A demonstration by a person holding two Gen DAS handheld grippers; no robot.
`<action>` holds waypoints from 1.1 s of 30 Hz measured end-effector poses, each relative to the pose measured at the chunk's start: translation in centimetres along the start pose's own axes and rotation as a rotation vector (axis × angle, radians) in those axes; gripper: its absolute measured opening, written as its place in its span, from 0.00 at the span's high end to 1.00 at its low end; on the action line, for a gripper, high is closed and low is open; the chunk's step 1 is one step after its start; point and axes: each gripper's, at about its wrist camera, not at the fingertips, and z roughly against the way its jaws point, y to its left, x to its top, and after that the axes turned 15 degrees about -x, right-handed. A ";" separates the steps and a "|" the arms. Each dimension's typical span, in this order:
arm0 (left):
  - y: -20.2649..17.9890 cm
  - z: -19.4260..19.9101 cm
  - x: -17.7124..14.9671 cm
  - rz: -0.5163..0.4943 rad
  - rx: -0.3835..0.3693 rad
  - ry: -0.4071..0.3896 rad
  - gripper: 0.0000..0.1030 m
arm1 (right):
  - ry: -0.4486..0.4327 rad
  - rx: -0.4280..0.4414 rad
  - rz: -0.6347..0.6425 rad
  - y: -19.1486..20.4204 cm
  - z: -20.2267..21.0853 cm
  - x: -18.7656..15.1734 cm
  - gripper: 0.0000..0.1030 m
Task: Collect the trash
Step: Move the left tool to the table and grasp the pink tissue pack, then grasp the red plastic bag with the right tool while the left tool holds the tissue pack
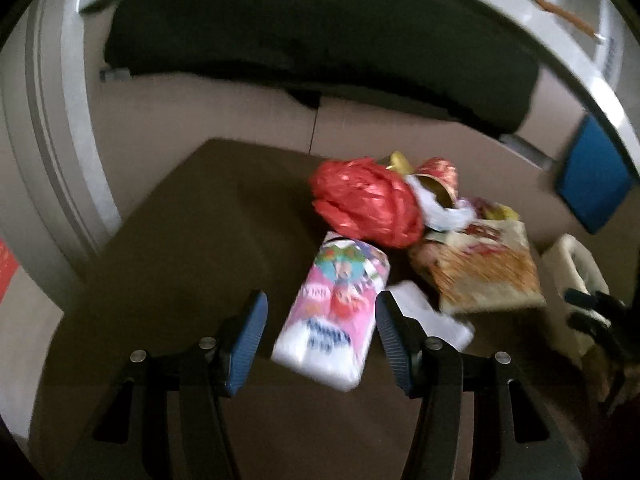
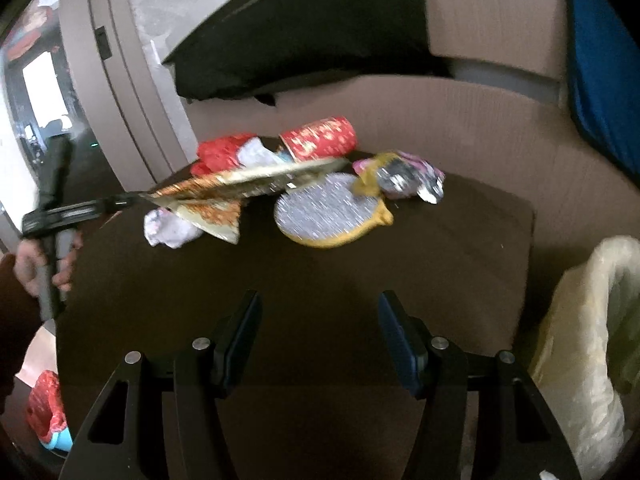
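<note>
Both grippers seen spread wide over dark table [image 2: 460, 240]: left gripper [image 1: 322, 332] straddling pink tissue pack [image 1: 332, 308], unclamped; right gripper [image 2: 320, 336] empty. Red bag [image 1: 366, 200] piled behind.

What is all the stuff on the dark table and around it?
crumpled red plastic bag: one, red, far side of the dark brown table.
pink-and-white tissue pack: one, pink and white, near the left gripper.
flat orange-and-cream printed packet: one, orange and cream, right of the tissue pack.
red patterned can: one, red with gold, lying at the far edge.
round silver lid with gold rim: one, silver and gold, mid-table.
cream-lined bin: one, cream, beside the table on the right.
left gripper: one, black, blue pads, jaws apart.
right gripper: one, same, jaws apart, nothing between.
</note>
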 end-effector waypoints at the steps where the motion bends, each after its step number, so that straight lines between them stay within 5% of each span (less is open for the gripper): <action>1: 0.2 -1.0 0.4 0.011 -0.005 0.017 0.46 | -0.009 0.003 0.008 0.3 0.2 0.3 0.44; 6: 0.2 -4.8 0.8 -0.018 0.021 0.134 0.45 | -0.017 -0.010 0.033 0.4 0.3 0.3 0.44; 13: -1.5 -5.6 -0.2 0.010 0.060 0.167 0.45 | 0.000 -0.018 0.022 -0.2 -0.4 0.2 0.44; 17: -2.3 -3.8 -1.4 0.066 0.095 0.097 0.57 | -0.063 -0.016 0.056 0.9 0.3 3.2 0.44; 26: -1.8 4.1 -4.2 0.225 0.145 -0.151 0.58 | -0.178 0.089 0.304 9.8 -2.2 14.6 0.41; 33: -0.5 6.1 -5.3 0.282 0.093 -0.199 0.57 | -0.035 0.140 0.596 19.3 -10.0 18.8 0.41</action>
